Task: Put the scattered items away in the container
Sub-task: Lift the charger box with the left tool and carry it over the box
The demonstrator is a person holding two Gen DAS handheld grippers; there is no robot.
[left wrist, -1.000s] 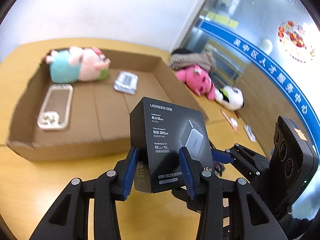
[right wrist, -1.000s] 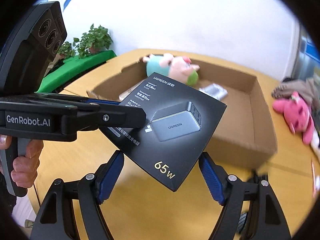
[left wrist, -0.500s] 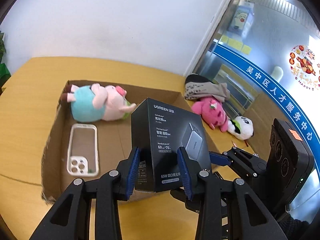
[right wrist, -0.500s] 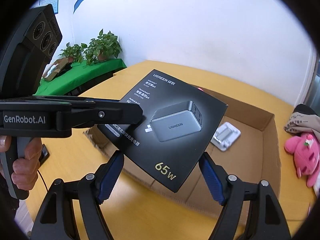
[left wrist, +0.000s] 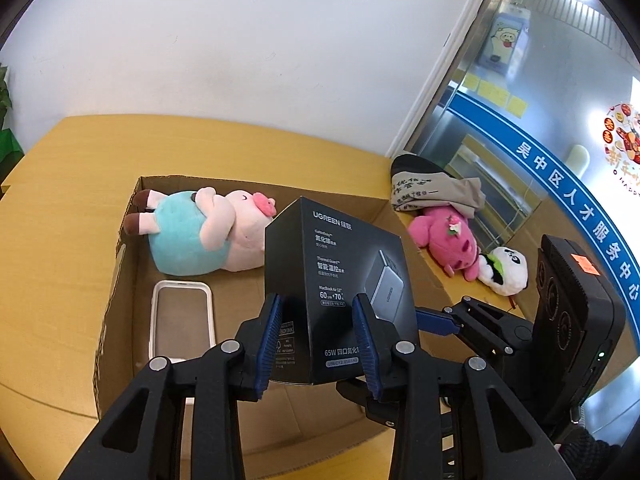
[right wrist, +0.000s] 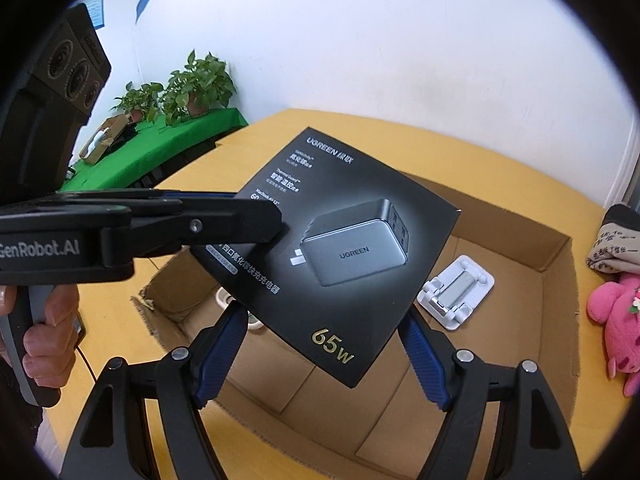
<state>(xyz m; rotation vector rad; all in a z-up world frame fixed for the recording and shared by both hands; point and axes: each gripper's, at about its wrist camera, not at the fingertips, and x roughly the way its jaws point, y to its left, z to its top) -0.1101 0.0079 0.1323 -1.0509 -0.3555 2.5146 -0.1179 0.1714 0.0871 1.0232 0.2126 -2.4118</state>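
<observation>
A black UGREEN charger box (left wrist: 332, 280) is clamped by both grippers and held above the open cardboard box (left wrist: 120, 280). My left gripper (left wrist: 318, 336) is shut on its narrow sides. My right gripper (right wrist: 324, 344) is shut on the wide face's edges of the charger box (right wrist: 340, 256). Inside the cardboard box (right wrist: 560, 288) lie a pig plush in teal (left wrist: 200, 236), a clear phone case (left wrist: 182, 320) and a white phone stand (right wrist: 456, 292). A pink plush (left wrist: 448, 236) and a panda plush (left wrist: 504, 268) lie on the table to the right of the box.
A folded beige and black garment (left wrist: 432, 188) lies behind the pink plush. The yellow table (left wrist: 60, 184) runs to a white wall. A green-covered table with potted plants (right wrist: 188, 92) stands at far left. A glass door is at right.
Both grippers have carried the charger box forward and up, from in front of the cardboard box to above its interior. The grip has not changed.
</observation>
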